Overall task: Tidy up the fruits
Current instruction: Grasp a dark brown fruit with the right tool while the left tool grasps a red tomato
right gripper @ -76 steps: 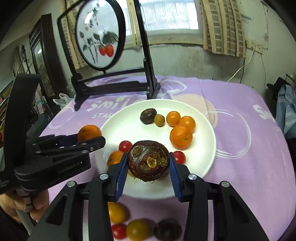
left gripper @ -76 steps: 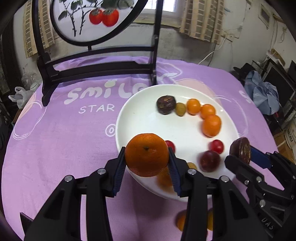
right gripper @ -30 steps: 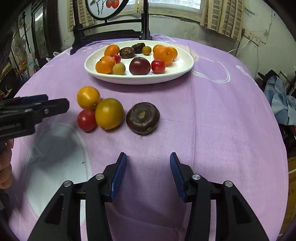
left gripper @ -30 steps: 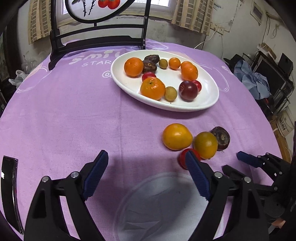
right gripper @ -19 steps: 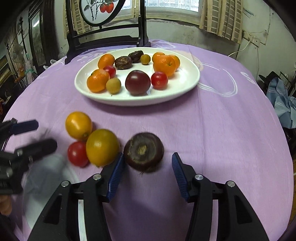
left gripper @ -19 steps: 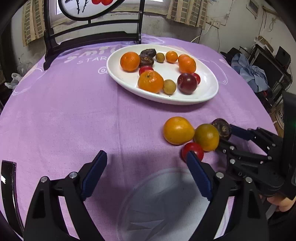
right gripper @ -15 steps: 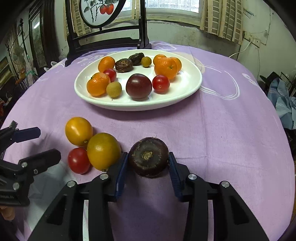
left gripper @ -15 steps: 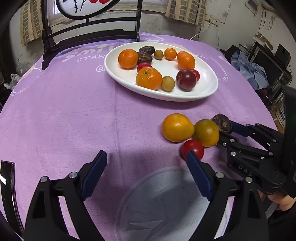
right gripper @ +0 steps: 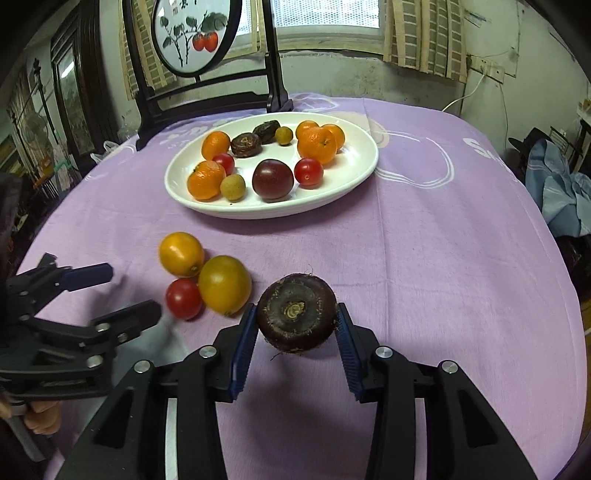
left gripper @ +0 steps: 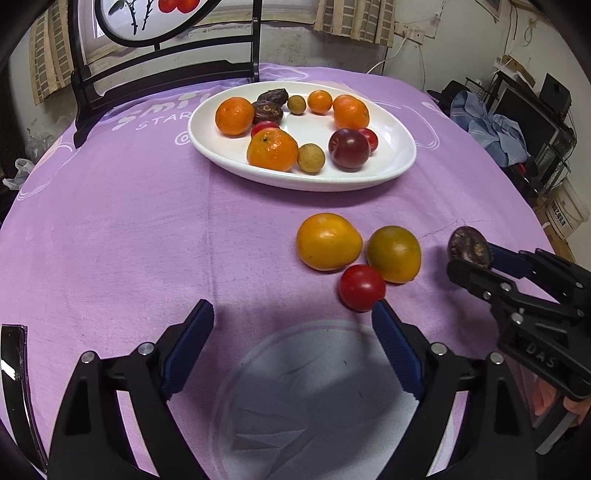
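Right wrist view: right gripper (right gripper: pixel 295 334) clamped on dark bulb (right gripper: pixel 296 312), lifted, likely bound for far plate (right gripper: pixel 360 168). Left gripper (left gripper: pixel 291 347) wide, empty, near tomato (left gripper: pixel 362 287).

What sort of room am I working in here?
Most likely a lived-in home, perhaps a dining corner: a round table under a purple printed cloth, a white plate of fruit, a dark wooden framed fruit painting, and a curtained window behind.
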A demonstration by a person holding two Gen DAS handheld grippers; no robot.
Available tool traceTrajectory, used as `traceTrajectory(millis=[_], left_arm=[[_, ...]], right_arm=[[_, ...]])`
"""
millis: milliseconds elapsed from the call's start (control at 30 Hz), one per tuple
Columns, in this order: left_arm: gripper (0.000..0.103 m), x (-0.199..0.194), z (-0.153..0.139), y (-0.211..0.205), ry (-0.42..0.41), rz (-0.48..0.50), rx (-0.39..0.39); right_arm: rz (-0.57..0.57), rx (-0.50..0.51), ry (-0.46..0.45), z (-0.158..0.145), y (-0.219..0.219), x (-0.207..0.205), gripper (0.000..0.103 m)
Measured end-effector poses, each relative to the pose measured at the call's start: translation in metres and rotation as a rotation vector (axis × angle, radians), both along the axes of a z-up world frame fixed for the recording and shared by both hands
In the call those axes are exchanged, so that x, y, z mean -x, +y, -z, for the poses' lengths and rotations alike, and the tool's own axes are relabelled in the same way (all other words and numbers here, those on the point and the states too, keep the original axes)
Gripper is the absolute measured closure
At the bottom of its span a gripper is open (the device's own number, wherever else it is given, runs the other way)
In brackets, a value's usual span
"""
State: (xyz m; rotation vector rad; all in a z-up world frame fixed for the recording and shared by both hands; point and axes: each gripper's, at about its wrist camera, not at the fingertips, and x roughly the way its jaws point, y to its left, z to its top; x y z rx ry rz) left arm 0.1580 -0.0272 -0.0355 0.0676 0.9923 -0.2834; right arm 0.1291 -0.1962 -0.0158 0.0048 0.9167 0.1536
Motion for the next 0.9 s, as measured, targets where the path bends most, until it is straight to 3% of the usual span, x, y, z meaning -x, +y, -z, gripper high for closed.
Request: traceTrajectory(millis=[367, 900], left_arm=[[0.018, 0.007, 0.001, -0.010, -0.016, 0.005, -0.032], [0.018, 0.001, 0.015, -0.032, -0.003, -0.092, -0.136]], right_arm=[[0.000, -0.032, 0.021, 0.007, -0.004, 0.026, 0.060], [-0.009, -0.042, -0.004, -0.003, -0.012, 0.035, 0.060]])
